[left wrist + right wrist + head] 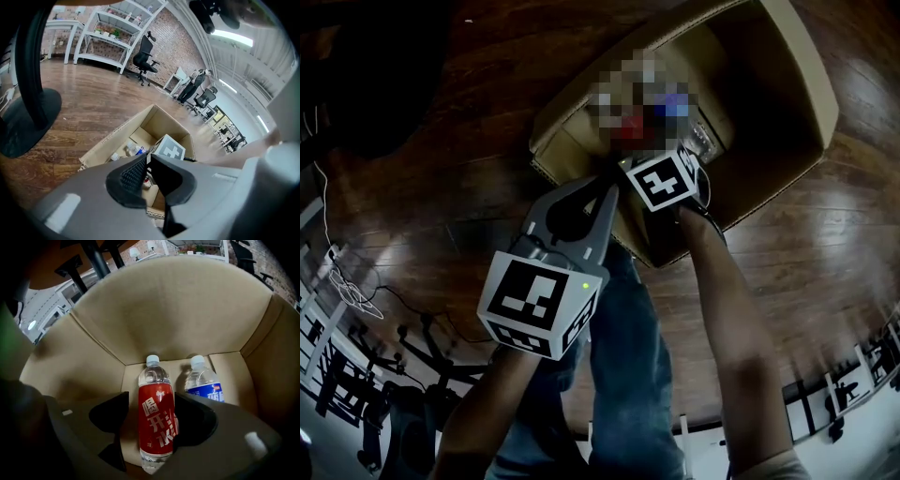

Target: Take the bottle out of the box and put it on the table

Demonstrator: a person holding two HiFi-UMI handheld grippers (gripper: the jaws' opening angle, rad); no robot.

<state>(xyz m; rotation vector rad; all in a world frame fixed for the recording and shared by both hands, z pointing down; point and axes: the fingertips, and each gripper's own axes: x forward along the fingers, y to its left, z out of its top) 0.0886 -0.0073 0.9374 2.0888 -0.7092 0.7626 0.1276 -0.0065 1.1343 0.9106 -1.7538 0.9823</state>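
A red-labelled water bottle (157, 420) with a white cap lies on the bottom of an open cardboard box (164, 319). A blue-labelled bottle (205, 383) lies beside it on the right. My right gripper (151, 399) is down inside the box, jaws open, one on each side of the red bottle; a gap shows at the left jaw. In the head view its marker cube (661, 180) sits over the box (787, 56), and its fingertips are hidden. My left gripper (609, 185) hovers at the box's near edge, shut and empty (147, 161).
The box stands on a dark wooden floor (441, 141). The person's jeans-clad legs (628, 356) are right beside it. A black round stand base (28, 122) is on the left, with shelves (112, 33) and office chairs (145, 54) farther off. Cables (347, 286) lie at the left.
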